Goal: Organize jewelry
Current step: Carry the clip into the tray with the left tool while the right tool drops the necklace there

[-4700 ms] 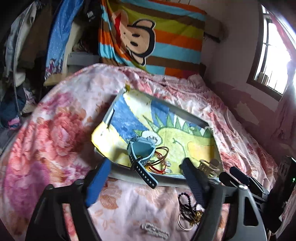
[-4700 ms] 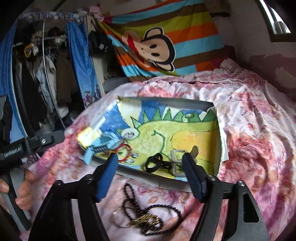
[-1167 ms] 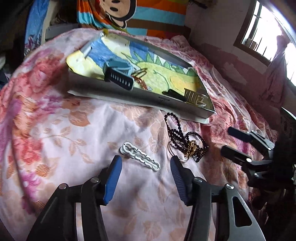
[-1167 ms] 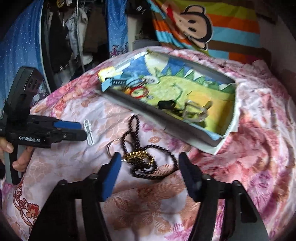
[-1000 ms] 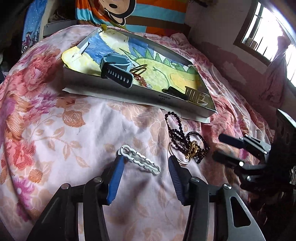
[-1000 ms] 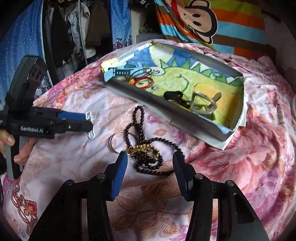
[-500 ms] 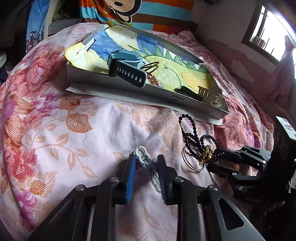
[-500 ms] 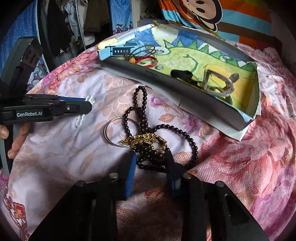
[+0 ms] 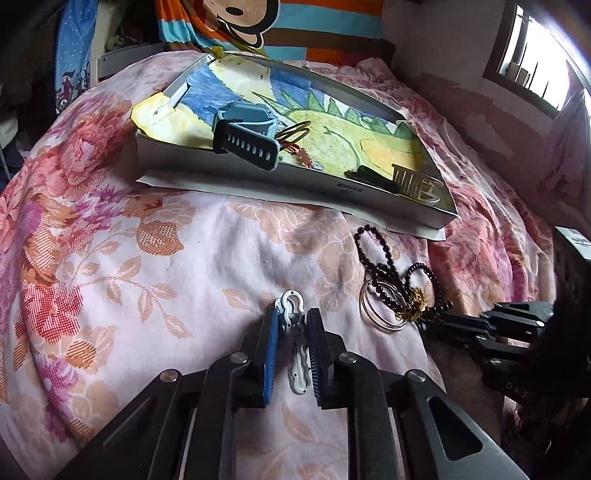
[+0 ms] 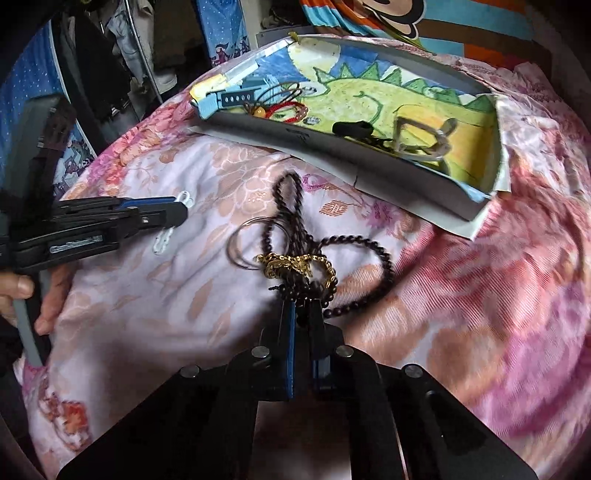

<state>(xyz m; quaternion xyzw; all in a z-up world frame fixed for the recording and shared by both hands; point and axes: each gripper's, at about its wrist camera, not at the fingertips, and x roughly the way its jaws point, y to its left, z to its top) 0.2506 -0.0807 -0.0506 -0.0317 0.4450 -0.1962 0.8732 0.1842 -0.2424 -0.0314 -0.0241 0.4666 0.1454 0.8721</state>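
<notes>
My left gripper point(image 9: 291, 321) is shut on a white wavy hair clip point(image 9: 297, 365) lying on the floral bedspread; the clip also shows in the right wrist view point(image 10: 164, 238). My right gripper point(image 10: 301, 314) is shut on a dark bead necklace point(image 10: 354, 251) tangled with a gold chain point(image 10: 295, 264) and thin silver bangles point(image 10: 243, 240). The same pile point(image 9: 391, 299) lies right of the clip in the left wrist view. A shallow grey tray point(image 9: 258, 173) with a dinosaur drawing holds a blue watch point(image 9: 247, 140), red bracelets point(image 10: 291, 109), a black clip point(image 10: 351, 129) and a clear claw clip point(image 10: 421, 140).
The tray point(image 10: 388, 177) sits further up the bed point(image 9: 110, 258). Clothes hang on a rack point(image 10: 110, 74) to the left. A striped monkey blanket point(image 9: 258, 22) covers the far wall, with a window point(image 9: 532, 62) on the right.
Both grippers came down toward the bedspread and closed: the left around the white clip, the right on the bead necklace pile. Nothing has left the bed.
</notes>
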